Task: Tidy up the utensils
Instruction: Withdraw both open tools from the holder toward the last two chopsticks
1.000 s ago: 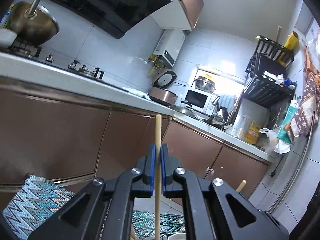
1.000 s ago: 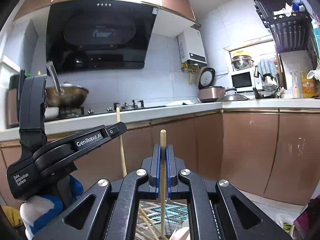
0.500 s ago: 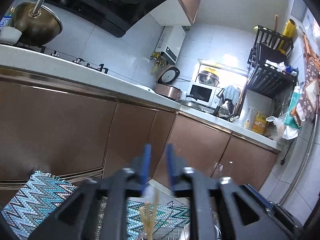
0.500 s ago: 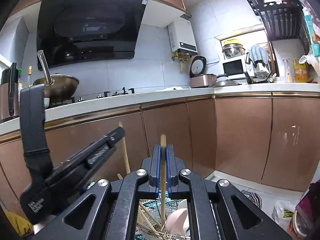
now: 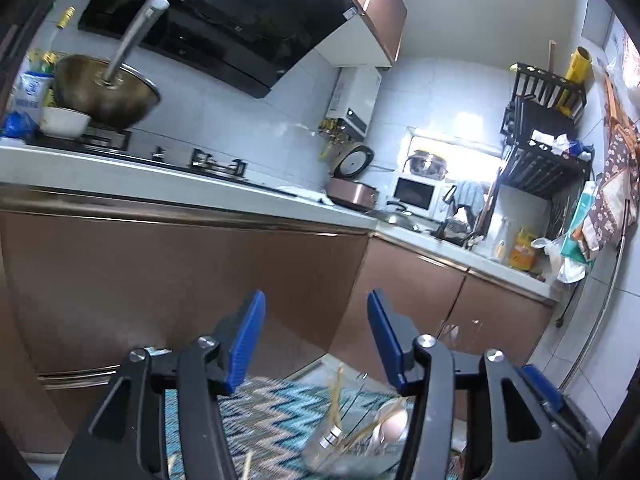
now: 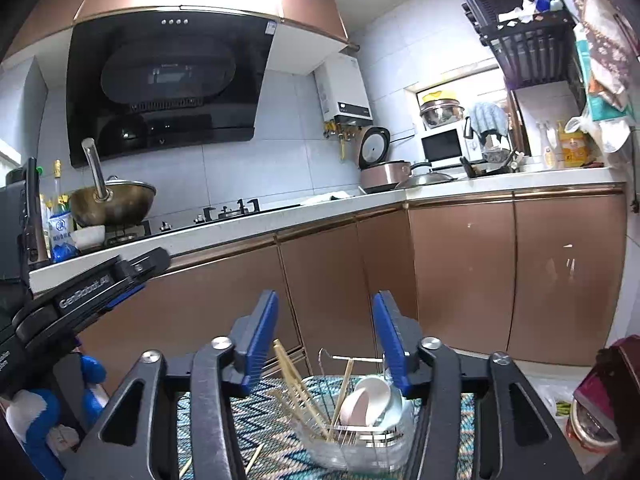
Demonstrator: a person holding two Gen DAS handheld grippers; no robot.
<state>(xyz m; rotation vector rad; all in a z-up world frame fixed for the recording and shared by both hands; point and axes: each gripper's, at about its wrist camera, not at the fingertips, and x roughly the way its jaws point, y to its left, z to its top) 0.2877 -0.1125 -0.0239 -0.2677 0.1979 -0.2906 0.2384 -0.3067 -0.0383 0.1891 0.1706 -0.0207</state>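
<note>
Below the right gripper (image 6: 325, 334), chopsticks (image 6: 298, 394) lie.

walls: white tile (image 6: 248, 168)
cabinets: copper-brown doors (image 6: 460, 272), L-run, 9 to 3 o'clock
counter: white top (image 6: 240, 228)
hood: black (image 6: 168, 84), 11 o'clock
window: bright (image 5: 452, 152), 2 o'clock
floor: zigzag teal rug (image 5: 272, 420), 6 o'clock

Chopsticks (image 6: 298, 392) left of bowl (image 6: 366, 400) in rack (image 6: 360, 446), on mat (image 6: 264, 432).

Both grippers are black, angular frames with cut-out windows, silver screws at the joints and blue pads lining the fingers (image 6: 260, 332). The left gripper (image 6: 120, 280) carries white "GenRobot.AI" lettering. The hand (image 6: 44, 412) under it wears a blue-and-white glove.
</note>
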